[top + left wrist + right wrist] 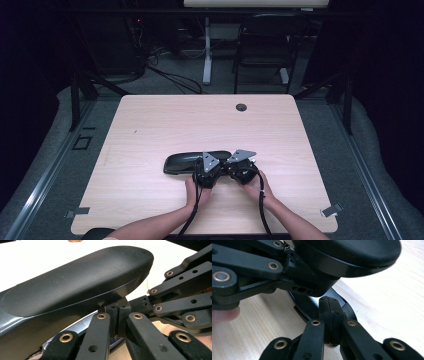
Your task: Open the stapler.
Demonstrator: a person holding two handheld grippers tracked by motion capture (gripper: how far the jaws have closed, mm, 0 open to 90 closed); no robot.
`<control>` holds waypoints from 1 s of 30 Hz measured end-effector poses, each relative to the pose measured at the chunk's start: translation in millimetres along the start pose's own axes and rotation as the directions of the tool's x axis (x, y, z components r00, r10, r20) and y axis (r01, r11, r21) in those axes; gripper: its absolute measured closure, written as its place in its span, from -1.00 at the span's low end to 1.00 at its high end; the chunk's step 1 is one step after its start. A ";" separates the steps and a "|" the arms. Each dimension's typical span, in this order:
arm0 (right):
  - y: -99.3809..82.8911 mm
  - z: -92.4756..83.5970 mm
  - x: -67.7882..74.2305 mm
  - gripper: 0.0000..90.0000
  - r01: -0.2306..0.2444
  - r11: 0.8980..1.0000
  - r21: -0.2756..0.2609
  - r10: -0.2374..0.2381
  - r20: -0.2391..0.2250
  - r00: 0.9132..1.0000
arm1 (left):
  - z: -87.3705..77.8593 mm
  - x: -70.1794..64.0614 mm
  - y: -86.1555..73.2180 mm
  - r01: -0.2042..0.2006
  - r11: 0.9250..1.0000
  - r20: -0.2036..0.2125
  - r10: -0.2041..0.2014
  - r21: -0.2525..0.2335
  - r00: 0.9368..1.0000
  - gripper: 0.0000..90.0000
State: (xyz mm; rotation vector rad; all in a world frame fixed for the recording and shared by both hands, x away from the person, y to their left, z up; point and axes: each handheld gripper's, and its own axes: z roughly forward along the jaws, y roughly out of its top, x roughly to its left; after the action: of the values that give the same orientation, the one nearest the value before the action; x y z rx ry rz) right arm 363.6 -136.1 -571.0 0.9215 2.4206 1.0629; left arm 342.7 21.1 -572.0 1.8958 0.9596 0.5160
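Mirror (187,162), black rear-view type with glossy housing, lies lengthwise on light wood table (150,130), lower centre of high view. Left gripper (208,172) and right gripper (240,167) sit side by side at its right end, tips nearly meeting. Left gripper view: left gripper (118,315) has jaws pressed together, nothing between, tips right under the housing edge; contact unclear. Right gripper view: right gripper (329,310) also closed on nothing, tips just below the mirror (352,255) end.
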 end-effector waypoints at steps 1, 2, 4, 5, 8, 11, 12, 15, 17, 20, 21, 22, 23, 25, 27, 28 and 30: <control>0.3 -0.1 0.2 1.00 0.005 1.000 0.003 -0.005 0.002 1.000 | 0.1 0.3 0.1 -0.003 1.000 0.000 0.003 -0.001 1.000 1.00; 0.5 0.0 0.6 1.00 0.007 1.000 0.002 -0.007 0.005 1.000 | 0.2 0.3 0.1 -0.002 1.000 0.000 0.002 -0.001 1.000 1.00; 0.3 0.0 0.3 1.00 0.003 1.000 0.003 -0.003 0.003 1.000 | 0.0 0.5 0.3 -0.001 1.000 0.000 0.001 -0.001 1.000 1.00; 0.5 0.1 0.3 1.00 0.007 1.000 0.003 -0.007 0.003 1.000 | -0.1 0.6 0.4 0.000 1.000 0.000 0.000 0.002 1.000 1.00; 0.6 0.1 0.0 1.00 0.006 1.000 0.003 -0.006 0.002 1.000 | -0.2 0.6 0.3 0.003 1.000 -0.001 -0.003 -0.001 1.000 1.00; 0.5 0.0 -0.2 1.00 0.005 1.000 0.004 -0.005 0.001 1.000 | -0.4 1.0 0.5 0.003 1.000 -0.001 -0.003 0.000 1.000 1.00; 0.5 0.1 0.0 1.00 0.005 1.000 0.003 -0.005 0.002 1.000 | -0.2 1.2 0.6 0.004 1.000 -0.001 -0.004 -0.001 1.000 1.00; 0.3 0.3 -0.2 1.00 0.004 1.000 0.001 -0.004 0.002 1.000 | -0.4 1.9 1.2 0.006 1.000 0.000 -0.006 0.004 1.000 1.00; 0.3 0.5 -0.4 1.00 0.004 1.000 -0.001 -0.004 0.000 1.000 | -0.6 1.8 1.0 0.002 1.000 -0.004 -0.002 0.002 1.000 1.00; 0.9 0.4 -0.8 1.00 0.001 1.000 0.005 -0.001 -0.002 1.000 | 0.5 1.6 0.3 0.004 1.000 0.003 -0.004 -0.007 1.000 1.00; 0.9 0.2 -0.9 1.00 0.004 1.000 0.007 -0.004 -0.002 1.000 | 1.2 1.2 0.6 -0.001 1.000 0.003 0.001 -0.003 1.000 1.00; 0.8 0.3 -0.9 1.00 0.002 1.000 0.005 -0.002 -0.003 1.000 | 1.8 1.7 1.0 0.003 1.000 0.008 -0.003 -0.001 1.000 1.00; 1.0 0.3 -0.7 1.00 0.003 1.000 0.007 -0.003 -0.001 1.000 | 1.8 1.8 1.1 0.002 1.000 0.008 -0.002 -0.002 1.000 1.00; 0.8 0.5 -0.7 1.00 -0.001 1.000 0.003 0.001 -0.002 1.000 | 1.2 2.3 1.0 0.003 1.000 0.014 -0.003 -0.003 1.000 1.00; 0.9 0.6 -0.1 1.00 0.002 1.000 0.002 -0.002 0.001 1.000 | 1.2 2.1 0.9 0.004 1.000 0.014 -0.004 -0.004 1.000 1.00; 0.8 0.4 -1.0 1.00 -0.001 1.000 0.004 0.001 -0.004 1.000 | 1.3 1.9 0.7 0.005 1.000 0.011 -0.004 -0.009 1.000 1.00; 0.7 0.4 -0.9 1.00 -0.001 1.000 0.004 0.001 -0.004 1.000 | 1.2 2.0 0.6 0.003 1.000 0.013 -0.003 -0.009 1.000 1.00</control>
State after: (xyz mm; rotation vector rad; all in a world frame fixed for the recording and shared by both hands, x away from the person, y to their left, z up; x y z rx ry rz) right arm 364.8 -136.2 -570.7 0.9222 2.4267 1.0620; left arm 345.0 21.9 -572.0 1.8874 0.9500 0.5054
